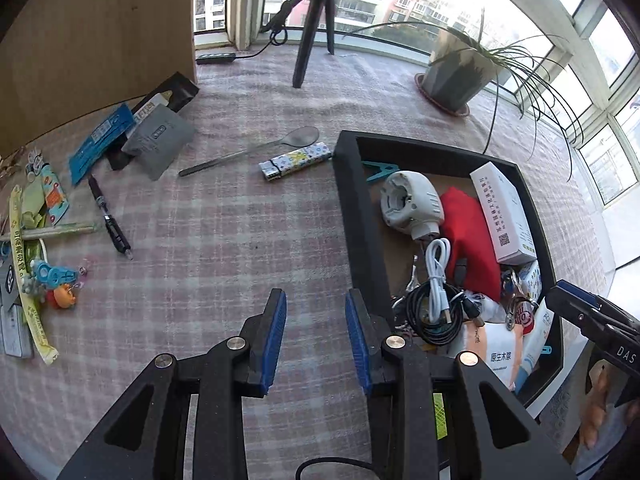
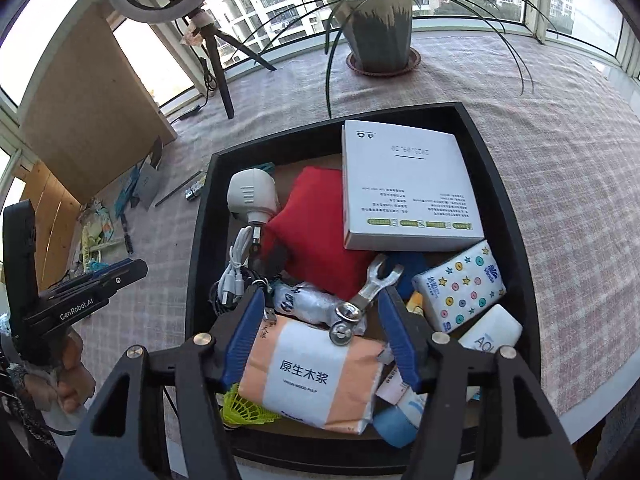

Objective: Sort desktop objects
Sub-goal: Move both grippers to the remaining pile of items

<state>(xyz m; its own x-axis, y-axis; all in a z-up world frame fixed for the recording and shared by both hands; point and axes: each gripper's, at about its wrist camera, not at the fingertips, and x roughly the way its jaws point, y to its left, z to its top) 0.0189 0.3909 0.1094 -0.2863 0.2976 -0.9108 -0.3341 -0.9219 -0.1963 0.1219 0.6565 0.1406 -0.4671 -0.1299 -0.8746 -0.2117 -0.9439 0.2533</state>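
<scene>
We read "原生木浆" and beneath it "VIRGIN WOOD PULP" on the white band of the orange tissue pack [image 2: 312, 376] lying in the black tray [image 2: 516, 216]. The white box [image 2: 408, 184] carried the date "2025.09.20", printed upside down to us; its smaller print was too fine to read. A white tube [image 2: 490, 332] at the tray's edge showed "AQU", the rest hidden. The left tongs [image 2: 80, 292] bore "GenRobot.AI" on their side, and the right tongs [image 1: 592, 312] showed the letters "DAS".
</scene>
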